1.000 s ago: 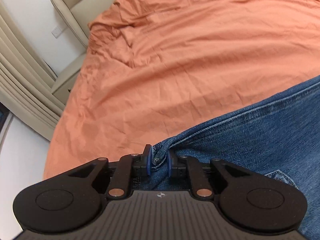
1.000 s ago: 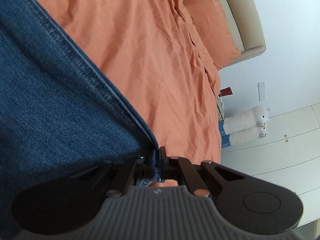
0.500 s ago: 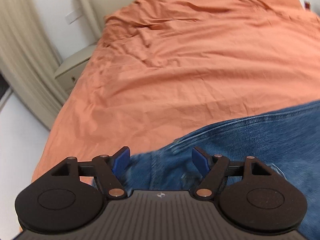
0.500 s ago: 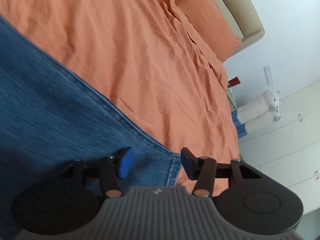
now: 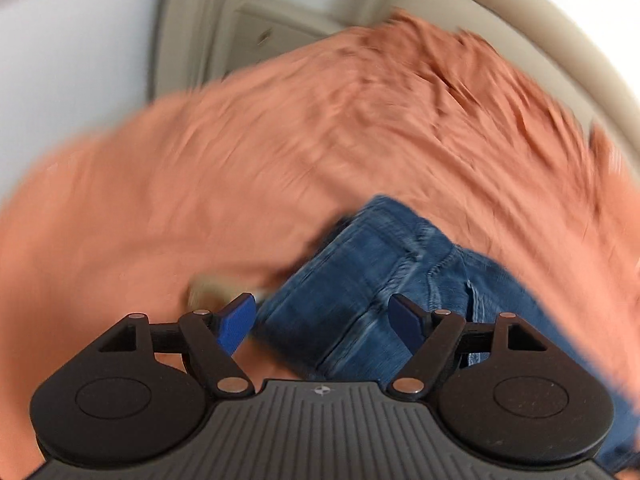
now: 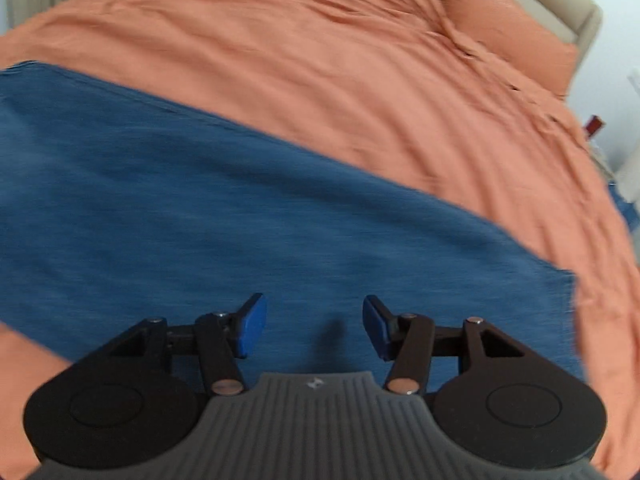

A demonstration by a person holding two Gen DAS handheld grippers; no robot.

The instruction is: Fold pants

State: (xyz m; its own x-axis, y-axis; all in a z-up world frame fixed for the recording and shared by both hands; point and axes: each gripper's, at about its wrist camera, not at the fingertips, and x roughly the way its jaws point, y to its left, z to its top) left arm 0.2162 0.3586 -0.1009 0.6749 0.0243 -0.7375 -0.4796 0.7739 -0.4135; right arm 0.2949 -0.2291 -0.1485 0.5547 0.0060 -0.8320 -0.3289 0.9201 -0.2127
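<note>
Left wrist: left tongs [image 5: 322, 320] spread, just opened further, nothing pinched, jeans [image 5: 372, 276] waistband lying on bed [image 5: 200, 184] | right wrist: right tongs [image 6: 314, 328] parted, empty, over flat denim, likely freed for regrasping.

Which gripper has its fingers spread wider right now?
The left gripper: its blue fingers stand well apart over the jeans. The right gripper is open too, but with a narrower gap. Neither holds cloth.
</note>
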